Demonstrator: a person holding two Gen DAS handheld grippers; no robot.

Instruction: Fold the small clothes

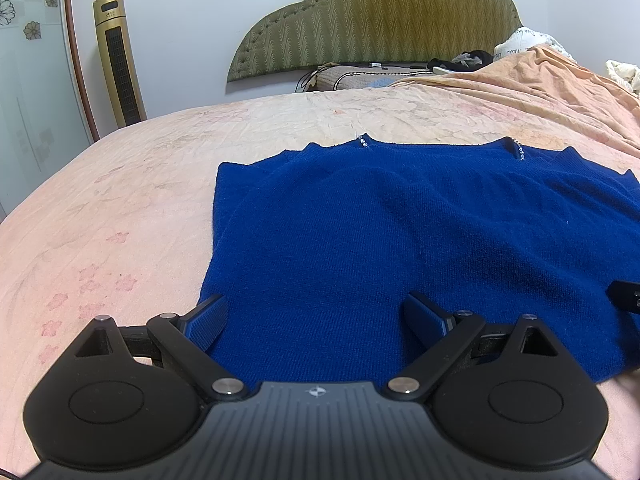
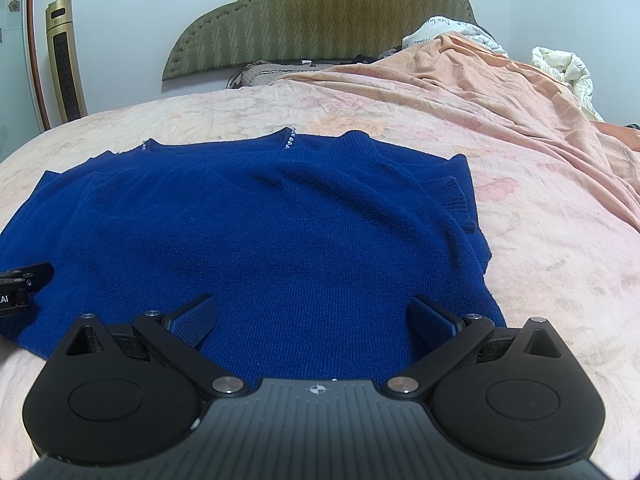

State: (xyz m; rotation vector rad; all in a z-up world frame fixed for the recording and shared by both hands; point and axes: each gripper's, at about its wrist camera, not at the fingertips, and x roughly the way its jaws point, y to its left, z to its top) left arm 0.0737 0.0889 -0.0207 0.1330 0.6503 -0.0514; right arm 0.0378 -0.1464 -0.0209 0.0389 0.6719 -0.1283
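Observation:
A royal-blue knit sweater [image 1: 400,240] [image 2: 260,232] lies flat on the bed, neckline with small beads at the far side, sleeves folded inward. My left gripper [image 1: 316,322] is open over the sweater's near left hem, nothing between its fingers. My right gripper [image 2: 314,320] is open over the near right hem, also with nothing between its fingers. Each gripper shows at the edge of the other's view: the right one [image 1: 626,296] and the left one [image 2: 20,286].
The pink floral bedsheet [image 1: 120,208] spreads left and beyond the sweater. A rumpled orange blanket [image 2: 500,92] rises at the right with white bedding [image 2: 564,64] behind. An olive padded headboard [image 1: 380,20] and a gold tower fan [image 1: 118,56] stand at the far wall.

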